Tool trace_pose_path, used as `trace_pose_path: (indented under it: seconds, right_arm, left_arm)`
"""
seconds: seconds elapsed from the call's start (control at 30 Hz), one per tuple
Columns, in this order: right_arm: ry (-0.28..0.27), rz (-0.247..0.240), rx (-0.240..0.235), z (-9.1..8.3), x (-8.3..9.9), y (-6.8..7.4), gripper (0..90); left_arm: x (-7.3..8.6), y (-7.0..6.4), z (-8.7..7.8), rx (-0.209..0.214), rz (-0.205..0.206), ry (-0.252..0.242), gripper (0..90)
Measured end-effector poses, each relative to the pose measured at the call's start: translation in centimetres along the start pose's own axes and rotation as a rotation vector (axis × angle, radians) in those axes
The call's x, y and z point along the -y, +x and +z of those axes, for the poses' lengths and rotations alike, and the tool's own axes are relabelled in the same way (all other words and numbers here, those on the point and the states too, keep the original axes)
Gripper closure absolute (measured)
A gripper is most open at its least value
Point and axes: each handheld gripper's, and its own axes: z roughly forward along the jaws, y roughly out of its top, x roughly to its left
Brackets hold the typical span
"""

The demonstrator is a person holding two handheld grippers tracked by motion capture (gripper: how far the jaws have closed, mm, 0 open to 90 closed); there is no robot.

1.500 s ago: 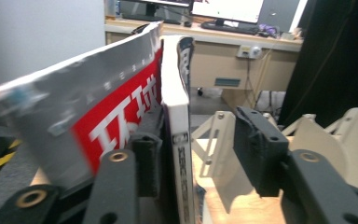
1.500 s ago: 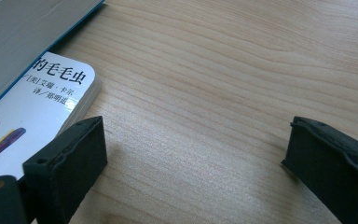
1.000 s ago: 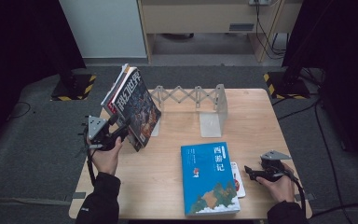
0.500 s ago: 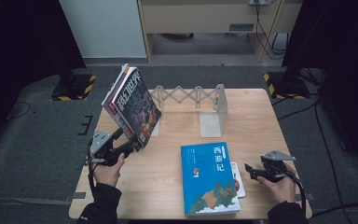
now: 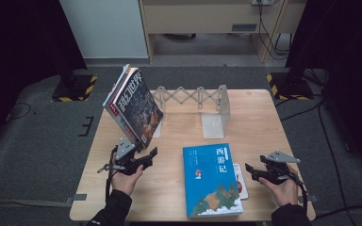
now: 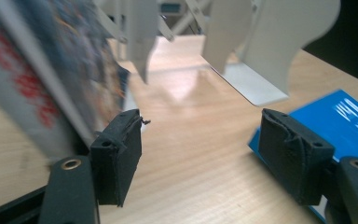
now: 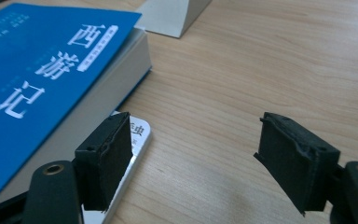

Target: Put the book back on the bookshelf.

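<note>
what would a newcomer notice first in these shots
Probably the dark-covered books leaning steeply at the left end of the expanding bookend rack, with the open left gripper just below them. Next, the bright blue book lying flat at the table's near edge, beside the open right gripper.

The left claw [image 6: 200, 172] gapes wide between leaning books [image 6: 42, 88] and blue book [image 6: 349, 121].

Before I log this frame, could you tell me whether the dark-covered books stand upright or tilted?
Tilted: the dark-covered books lean left, away from the bookend rack.
</note>
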Motion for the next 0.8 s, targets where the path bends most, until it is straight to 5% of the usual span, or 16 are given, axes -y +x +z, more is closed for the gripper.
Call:
trace_pose_path:
  seconds: [0.17, 0.57, 0.8]
  right_arm:
    - [-0.044, 0.034, -0.048, -0.3, -0.4, 0.5, 29.2]
    - [-0.036, 0.049, -0.133, 0.1, -0.6, 1.9, 33.4]
    - [-0.027, 0.049, -0.169, 0.5, -0.6, 2.8, 34.4]
  left_arm:
    - [1.0, -1.7, 1.5, 0.099, 0.015, 0.074, 30.4]
    - [2.9, -5.1, 4.1, 0.211, 0.081, 0.216, 28.5]
    - [3.6, -5.9, 5.1, 0.282, 0.057, 0.247, 25.6]
